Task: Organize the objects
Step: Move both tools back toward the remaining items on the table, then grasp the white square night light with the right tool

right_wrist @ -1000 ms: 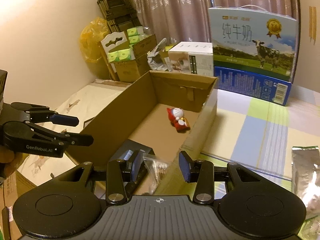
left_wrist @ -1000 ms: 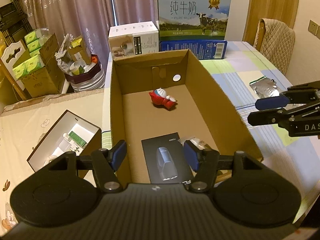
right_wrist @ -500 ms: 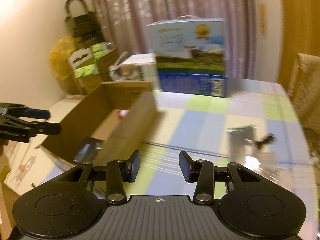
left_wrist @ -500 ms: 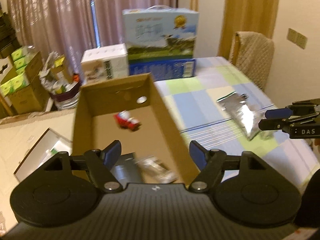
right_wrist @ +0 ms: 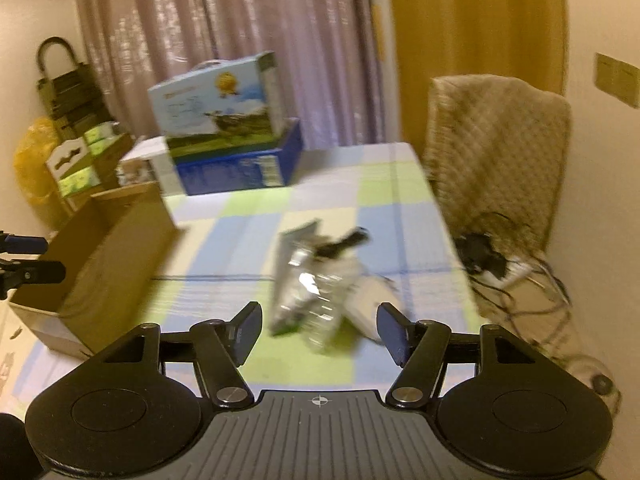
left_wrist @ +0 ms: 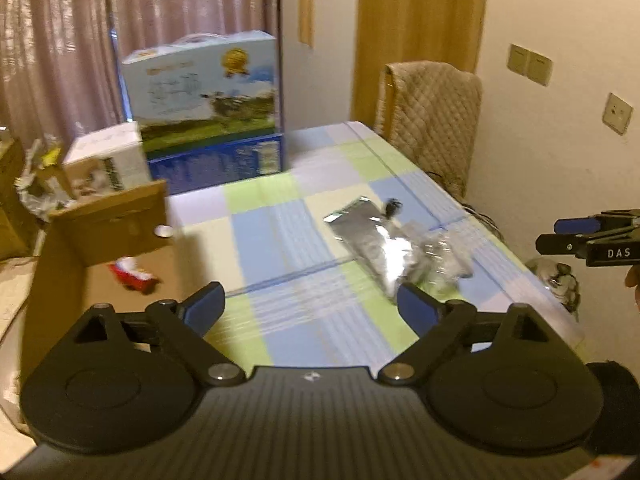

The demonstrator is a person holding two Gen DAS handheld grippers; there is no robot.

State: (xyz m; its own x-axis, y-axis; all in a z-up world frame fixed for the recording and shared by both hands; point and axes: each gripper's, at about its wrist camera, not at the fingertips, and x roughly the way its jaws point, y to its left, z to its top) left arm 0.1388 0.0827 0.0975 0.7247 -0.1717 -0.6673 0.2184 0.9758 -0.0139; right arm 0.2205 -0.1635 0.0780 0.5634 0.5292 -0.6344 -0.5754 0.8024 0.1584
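Now both grippers (left (left_wrist: 310,300), right (right_wrist: 318,326), jaws opening, empty) have swung from the cardboard box (left_wrist: 104,220) toward a seemingly silver pouch (left_wrist: 372,240).

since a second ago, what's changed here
Both tools swung away from the box toward the foil bag and clear packet on the table. The left tool and right tool are opening, nothing between their jaws. The red toy is unmoved in the box, and the milk carton is unmoved at the far end.
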